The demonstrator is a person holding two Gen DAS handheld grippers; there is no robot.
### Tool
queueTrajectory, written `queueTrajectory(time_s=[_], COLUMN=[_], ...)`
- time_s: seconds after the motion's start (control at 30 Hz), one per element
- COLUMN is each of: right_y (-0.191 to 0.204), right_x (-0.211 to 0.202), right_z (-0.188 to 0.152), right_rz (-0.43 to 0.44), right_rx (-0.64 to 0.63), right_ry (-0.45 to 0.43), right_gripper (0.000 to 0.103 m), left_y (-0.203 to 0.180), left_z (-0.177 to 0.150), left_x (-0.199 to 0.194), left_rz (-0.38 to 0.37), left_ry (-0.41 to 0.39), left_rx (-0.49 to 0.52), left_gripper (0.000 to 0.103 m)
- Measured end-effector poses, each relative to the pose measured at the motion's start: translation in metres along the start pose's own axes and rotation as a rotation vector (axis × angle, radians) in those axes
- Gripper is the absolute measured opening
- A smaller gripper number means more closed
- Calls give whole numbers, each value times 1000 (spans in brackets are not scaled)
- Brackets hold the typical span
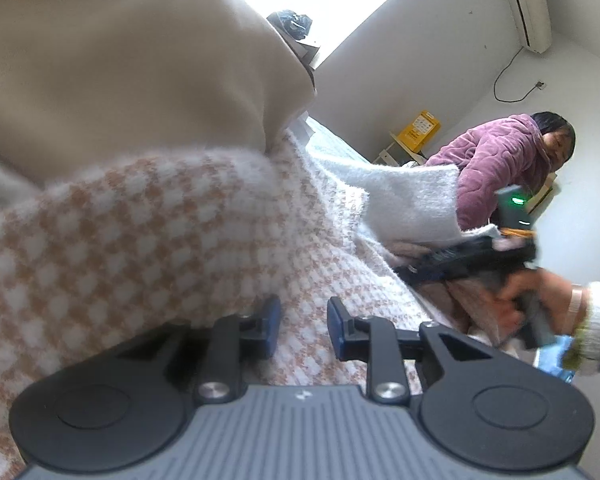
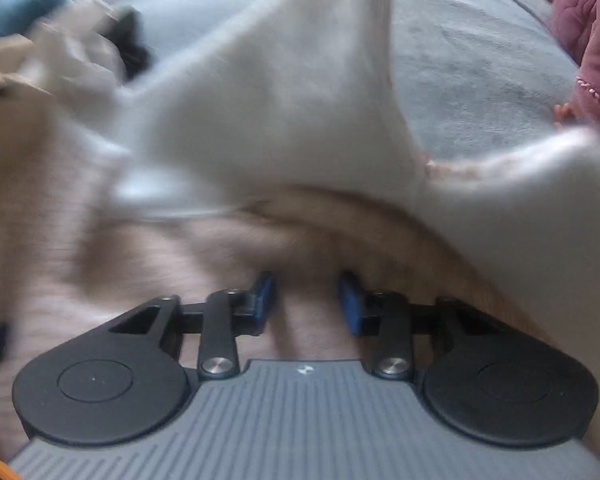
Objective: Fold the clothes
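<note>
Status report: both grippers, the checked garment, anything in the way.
Left hand-held gripper part open over checked garment, nothing pinched. Right hand-held gripper part open over blurred pale fabric. Beige garment overlaps the checked one.

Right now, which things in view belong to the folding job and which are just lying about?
Job:
checked knit garment
white fluffy fabric
beige cloth
left gripper
right gripper

Lying about:
yellow box
air conditioner
blue item
person in a pink jacket
</note>
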State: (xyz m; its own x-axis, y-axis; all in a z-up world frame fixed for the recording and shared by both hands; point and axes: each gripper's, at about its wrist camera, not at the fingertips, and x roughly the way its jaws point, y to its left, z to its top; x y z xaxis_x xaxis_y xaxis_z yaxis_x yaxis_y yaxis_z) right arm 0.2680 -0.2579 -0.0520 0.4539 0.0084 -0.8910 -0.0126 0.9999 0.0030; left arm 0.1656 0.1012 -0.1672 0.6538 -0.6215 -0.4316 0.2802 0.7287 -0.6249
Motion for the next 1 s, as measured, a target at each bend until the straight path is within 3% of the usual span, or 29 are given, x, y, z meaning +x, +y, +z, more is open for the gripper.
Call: queueTrajectory(time_s=[0.2, 0.43, 0.57, 0.7, 0.77, 0.8, 0.9, 1.0], right_y=[5, -6, -1, -6, -7, -7, -10, -1], right_x=[24, 45, 47, 16, -5, -18, -61, -91], right_z=[30, 49, 55, 53, 46, 40, 11, -28], right_rz=[-75, -103, -124, -69, -37, -17, 101, 216], right_rx=[-18, 13, 12, 50, 54, 55, 77, 49], right_ry=[-112, -192, -192, -143, -143, -152, -174, -119], right_gripper=[20, 13, 12, 17, 29, 30, 30, 29], left_y=[1, -1, -2, -3, -4, -4, -7, -10], left_z=[-1, -5, -6, -7, -7, -7, -7, -6], left_x=[2, 2, 1, 1, 1, 1, 2, 2], left_rz=[-3, -2, -1, 3, 7, 10, 18, 33], left_ry=[-10, -18, -20, -21, -21, -21, -19, -15], left_rx=[10, 39, 41, 44, 46, 48, 55, 64], left_gripper=[27, 28, 28, 28, 28, 28, 28, 28])
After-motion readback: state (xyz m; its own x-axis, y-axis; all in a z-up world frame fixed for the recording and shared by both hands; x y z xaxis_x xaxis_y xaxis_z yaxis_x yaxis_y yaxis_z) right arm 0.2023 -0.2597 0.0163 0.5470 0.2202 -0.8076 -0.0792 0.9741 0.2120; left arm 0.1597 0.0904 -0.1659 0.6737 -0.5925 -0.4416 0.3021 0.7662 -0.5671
